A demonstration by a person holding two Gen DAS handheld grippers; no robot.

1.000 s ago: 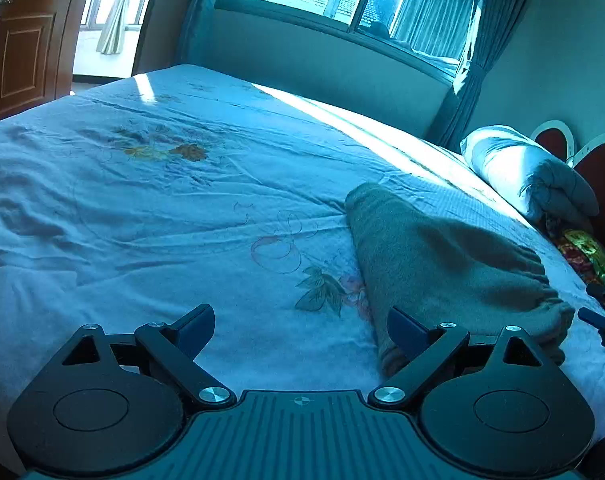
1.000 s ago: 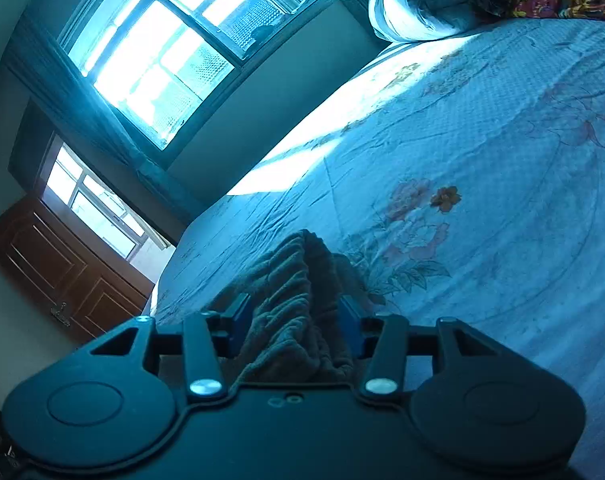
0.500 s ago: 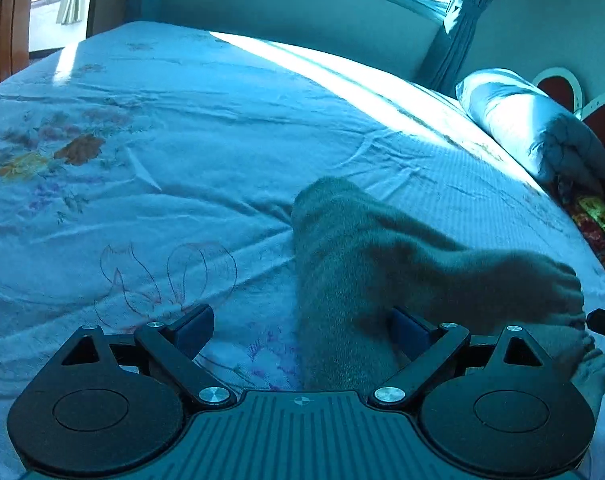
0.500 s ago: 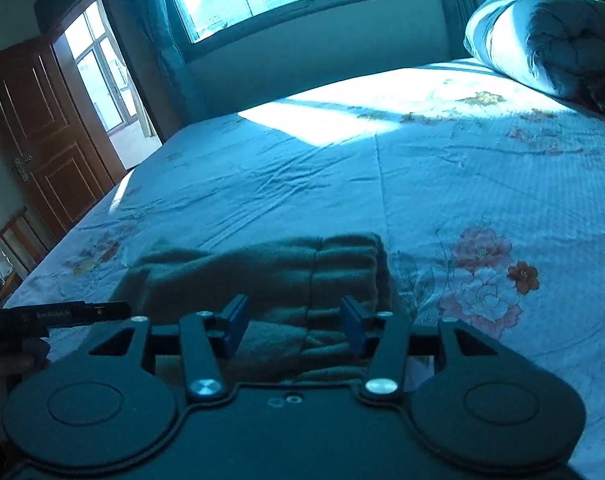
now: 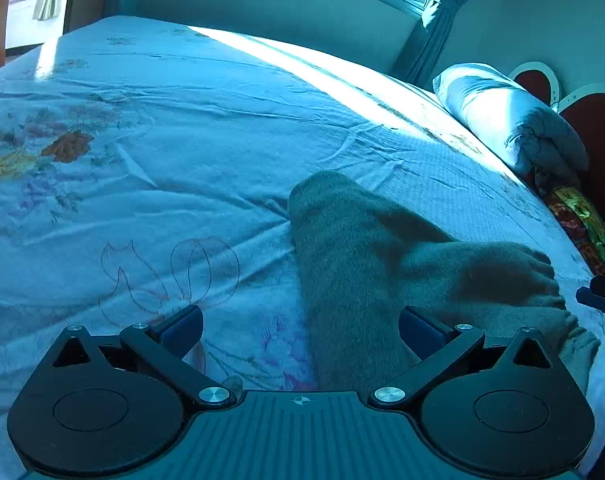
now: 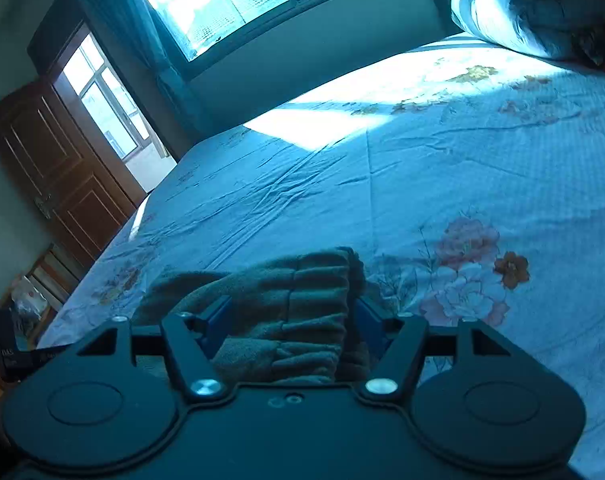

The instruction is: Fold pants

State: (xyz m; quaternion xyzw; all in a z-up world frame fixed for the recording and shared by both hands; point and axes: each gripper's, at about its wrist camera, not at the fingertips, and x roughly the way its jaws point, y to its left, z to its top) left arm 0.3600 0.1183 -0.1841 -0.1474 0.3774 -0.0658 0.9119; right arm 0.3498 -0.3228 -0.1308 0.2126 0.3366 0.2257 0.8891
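Grey-green fleece pants (image 5: 362, 264) lie folded in a long bundle on the bed, the gathered waistband (image 6: 314, 280) at the end nearest the right gripper. My left gripper (image 5: 300, 328) hangs low over the bundle's near edge. Its jaws are opening very wide; the right finger (image 5: 418, 330) is over the cloth, the left one over bare sheet, and nothing is pinched. My right gripper (image 6: 293, 320) straddles the waistband. Its jaws are opening, with the cloth loose between the blue pads (image 6: 218, 320). A dark tip of the right gripper (image 5: 600, 296) shows at the left wrist view's right edge.
The bed (image 5: 182, 140) has a pale blue floral sheet with sun on its far side. A rolled quilt (image 5: 510, 128) and a colourful cloth (image 5: 582, 220) lie by the headboard. A window (image 6: 222, 4) and a wooden door (image 6: 54, 168) stand beyond.
The left gripper has come in over the pants and spread wider. The right gripper has rolled level, set the waistband down on the bed, and its jaws have widened around it.
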